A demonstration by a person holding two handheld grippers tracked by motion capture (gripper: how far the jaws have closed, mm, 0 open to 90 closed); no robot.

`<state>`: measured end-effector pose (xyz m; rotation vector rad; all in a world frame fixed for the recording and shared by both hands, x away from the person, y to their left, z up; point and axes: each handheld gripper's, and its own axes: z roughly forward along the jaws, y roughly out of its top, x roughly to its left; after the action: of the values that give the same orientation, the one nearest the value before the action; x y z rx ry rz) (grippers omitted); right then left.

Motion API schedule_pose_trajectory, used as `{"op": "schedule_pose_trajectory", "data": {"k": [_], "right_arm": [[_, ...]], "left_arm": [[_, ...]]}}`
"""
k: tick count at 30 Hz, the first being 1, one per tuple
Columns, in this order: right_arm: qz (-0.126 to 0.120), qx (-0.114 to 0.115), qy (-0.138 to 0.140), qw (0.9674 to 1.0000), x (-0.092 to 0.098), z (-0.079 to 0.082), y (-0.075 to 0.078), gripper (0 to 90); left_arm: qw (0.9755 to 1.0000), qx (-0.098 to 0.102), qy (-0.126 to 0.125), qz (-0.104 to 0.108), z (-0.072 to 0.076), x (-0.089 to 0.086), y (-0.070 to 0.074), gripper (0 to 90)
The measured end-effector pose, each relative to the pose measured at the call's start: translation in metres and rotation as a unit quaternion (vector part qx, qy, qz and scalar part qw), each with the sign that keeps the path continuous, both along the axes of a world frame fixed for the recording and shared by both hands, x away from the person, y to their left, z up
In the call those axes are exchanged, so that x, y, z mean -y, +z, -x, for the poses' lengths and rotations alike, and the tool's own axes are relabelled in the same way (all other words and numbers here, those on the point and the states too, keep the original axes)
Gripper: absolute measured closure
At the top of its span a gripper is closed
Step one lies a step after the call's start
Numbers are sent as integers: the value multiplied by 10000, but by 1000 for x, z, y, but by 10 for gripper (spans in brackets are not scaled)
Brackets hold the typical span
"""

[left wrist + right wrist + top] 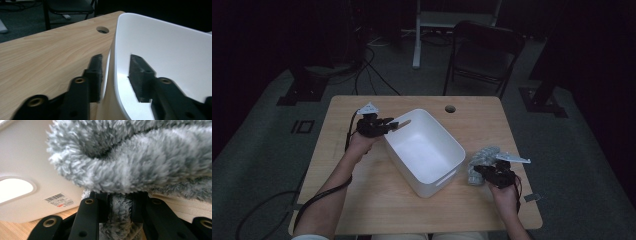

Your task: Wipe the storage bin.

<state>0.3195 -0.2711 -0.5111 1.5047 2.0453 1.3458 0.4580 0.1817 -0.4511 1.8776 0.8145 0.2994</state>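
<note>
Item 1: my right gripper [486,173], near edge of the surface [377,200], right side. Jaws closed down on a fold of grey fluffy cloth [478,161]; in the right gripper view the pile of the cloth [140,165] bulges above the jaws and a strip of it is pinched between them. The cloth lies on the wood just beside the tub's right end.

Item 2: white plastic tub [412,172], middle of the surface, set at an angle, interior empty. A handle cut-out [15,188] and a barcode sticker [58,199] show on its end wall.

Item 3: my left gripper [396,123], far left corner of the tub. Jaws partly open and straddling the rim [113,62], one pad outside the wall, one inside; I cannot tell whether either pad touches the plastic.

Item 4: round cable hole [450,108] in the surface, beyond the tub.

Item 5: folding chair [484,50], on the floor behind the surface; cables [372,70] lie on the floor to its left.
</note>
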Motion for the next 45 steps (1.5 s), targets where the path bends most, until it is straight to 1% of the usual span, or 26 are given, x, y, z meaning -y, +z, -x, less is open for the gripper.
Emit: {"op": "schedule_pose_trajectory", "data": {"k": [1, 2, 3, 4, 6, 7, 9, 11, 12, 15, 16, 19, 23, 26, 28, 29, 30, 31, 32, 34, 36, 37, 41, 43, 45], "right_arm": [[-8, 3, -8, 10000, 0, 0, 0, 734], [-4, 5, -4, 10000, 0, 0, 0, 734], [-6, 5, -3, 10000, 0, 0, 0, 734], [-3, 7, -2, 10000, 0, 0, 0, 734], [-4, 18, -1, 10000, 0, 0, 1, 734], [-6, 22, -2, 10000, 0, 1, 1, 734], [-1, 22, 0, 10000, 0, 1, 1, 734], [-4, 10, 1, 10000, 0, 1, 0, 734], [0, -9, -3, 10000, 0, 0, 0, 734], [-3, -13, 5, 10000, 0, 0, -1, 734], [-4, -12, 10, 10000, -1, 0, 0, 735], [-3, -10, 30, 10000, -2, 0, 0, 734], [14, -32, 51, 10000, -3, 0, -1, 734], [25, -35, 62, 10000, -4, 0, -1, 735], [24, -34, 87, 10000, -5, 0, -1, 734], [41, -26, 93, 9999, -5, 0, -1, 734], [35, -33, 97, 9999, -5, 0, -1, 734], [37, -35, 105, 9999, -6, 0, -1, 734], [45, -35, 103, 9999, -6, 0, -1, 734], [40, -42, 110, 9999, -6, 0, -1, 735], [23, -44, 114, 9999, -6, 0, 0, 734], [15, -37, 124, 9999, -6, 0, 0, 735], [29, 33, 227, 9997, -11, 2, 4, 734], [6, 73, 328, 9994, -15, 4, 8, 735], [-56, 147, 462, 9988, -21, 7, 14, 735]], "left_arm": [[9999, 52, 39, -119, 0, 1, 0, 735], [9998, 58, 22, -202, 0, 2, 0, 782], [9995, 103, 42, -297, 1, 4, 0, 801], [9994, 120, 70, -325, 1, 5, 0, 804], [9992, 135, 135, -348, 1, 5, 0, 858], [9992, 138, 144, -342, 1, 5, 0, 859], [9986, 219, 202, -426, 4, 6, 0, 862], [9987, 218, 211, -419, 5, 6, 0, 863], [9984, 237, 289, -435, 8, 5, 0, 864], [9983, 224, 338, -408, 10, 3, 0, 864], [9981, 235, 410, -406, 14, 0, -1, 864], [9978, 247, 496, -369, 19, -6, -2, 863], [9963, 272, 716, -403, 26, -14, -2, 865], [9946, 286, 937, -354, 31, -24, -2, 865], [9931, 262, 1073, -385, 34, -27, -2, 866], [9922, 281, 1144, -419, 36, -29, -2, 866], [9915, 263, 1203, -412, 37, -31, -2, 866], [9915, 263, 1203, -412, 37, -31, -2, 865], [9901, 260, 1306, -432, 39, -34, -2, 866], [9889, 186, 1421, -389, 41, -38, -1, 865], [9885, 211, 1446, -378, 43, -40, -2, 865], [9884, 210, 1465, -332, 44, -42, -2, 864], [9887, 295, 1451, -255, 48, -45, -4, 860], [9886, 324, 1444, -267, 49, -45, -4, 860], [9880, 385, 1454, -341, 49, -43, -4, 860]]}}
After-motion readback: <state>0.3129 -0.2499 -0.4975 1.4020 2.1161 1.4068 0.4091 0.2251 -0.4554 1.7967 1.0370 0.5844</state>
